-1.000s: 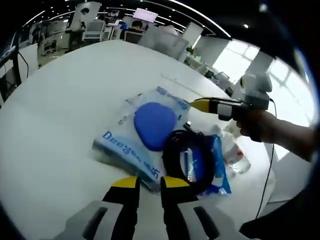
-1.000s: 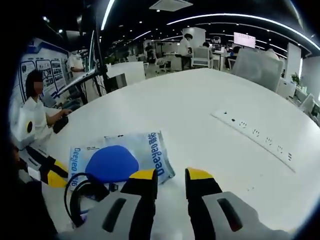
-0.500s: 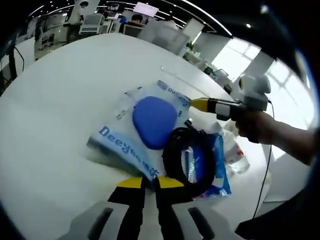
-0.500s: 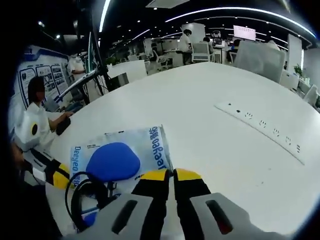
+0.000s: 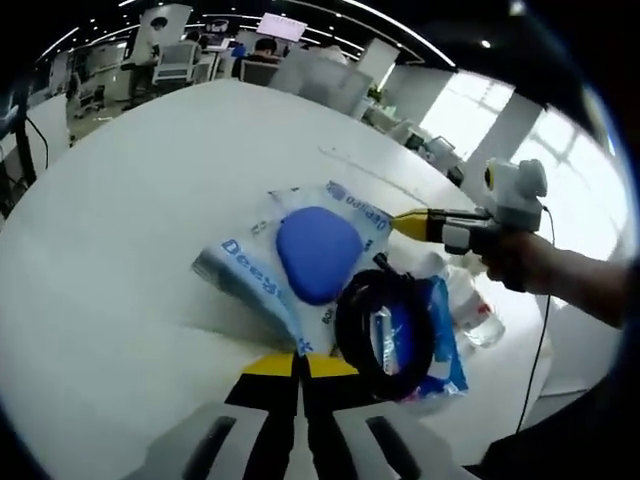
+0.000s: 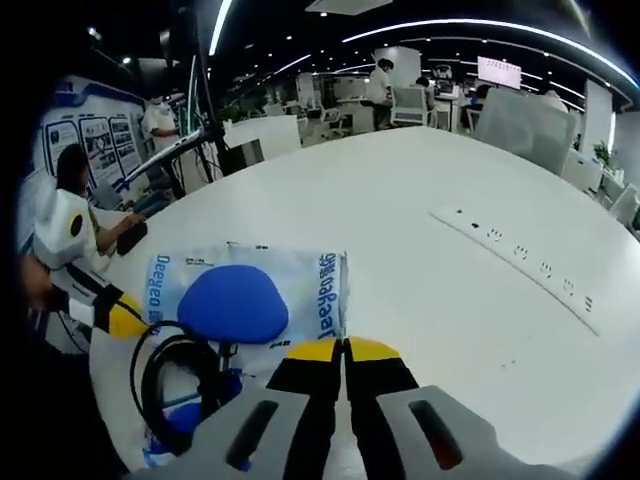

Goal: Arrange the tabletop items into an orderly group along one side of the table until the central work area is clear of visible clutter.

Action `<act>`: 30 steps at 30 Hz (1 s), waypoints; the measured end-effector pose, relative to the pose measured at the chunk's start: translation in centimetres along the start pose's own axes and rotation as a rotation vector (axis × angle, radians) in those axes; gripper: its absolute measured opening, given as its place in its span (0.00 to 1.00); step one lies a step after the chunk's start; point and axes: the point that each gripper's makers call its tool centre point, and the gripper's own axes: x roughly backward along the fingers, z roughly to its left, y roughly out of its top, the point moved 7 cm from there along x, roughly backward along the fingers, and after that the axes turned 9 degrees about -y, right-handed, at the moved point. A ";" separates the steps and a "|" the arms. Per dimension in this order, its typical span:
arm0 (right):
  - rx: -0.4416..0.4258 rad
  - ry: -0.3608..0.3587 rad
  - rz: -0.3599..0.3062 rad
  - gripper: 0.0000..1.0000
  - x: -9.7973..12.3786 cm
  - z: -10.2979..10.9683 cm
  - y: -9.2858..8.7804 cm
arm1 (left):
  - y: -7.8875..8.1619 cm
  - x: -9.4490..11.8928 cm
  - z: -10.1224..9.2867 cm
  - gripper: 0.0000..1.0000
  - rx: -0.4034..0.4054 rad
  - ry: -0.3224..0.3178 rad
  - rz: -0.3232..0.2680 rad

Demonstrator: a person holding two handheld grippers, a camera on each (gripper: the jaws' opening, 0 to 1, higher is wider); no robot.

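In the left gripper view I see my left claw at the bottom centre of the frame, its yellow tips pressed together on the near corner of the plastic pack. The pack is a flat, clear and pale blue bag with blue letters along its edges, and a rounded blue pad shows in its middle. It lies on the white bench, a little right of the frame centre. Just to the lower right of the pack, a black cable coil rests on top of a blue-and-white pouch. A clear plastic bottle lies beside the pouch, towards the right edge. The right claw comes in from the right, held by a hand; its yellow tip touches the far corner of the pack.

In the right gripper view my right claw is at the bottom centre, closed with the tips together at the edge of the same pack, which lies in the lower left of the frame. I cannot tell if the corner is really pinched. The left claw's yellow tip is at the left edge. A long white power strip sits on the bench at the right, well apart.
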 end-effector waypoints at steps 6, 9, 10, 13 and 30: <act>-0.021 -0.016 -0.024 0.00 0.3 -0.3 -0.1 | 1.4 0.1 0.6 0.00 -0.089 0.012 0.005; -0.030 -0.027 -0.038 0.00 0.7 -0.4 -0.2 | 2.1 0.2 1.0 0.00 -0.106 0.012 0.001; -0.032 -0.032 -0.043 0.00 1.0 -0.4 -0.3 | 2.3 0.2 1.1 0.00 -0.116 0.012 0.000; -0.043 -0.051 -0.049 0.00 1.7 -0.5 -0.4 | 3.5 0.0 1.2 0.00 -0.157 0.003 0.010; -0.114 -0.240 -0.065 0.00 4.8 -3.3 -2.8 | 9.0 -4.6 0.5 0.00 -0.362 -0.068 0.054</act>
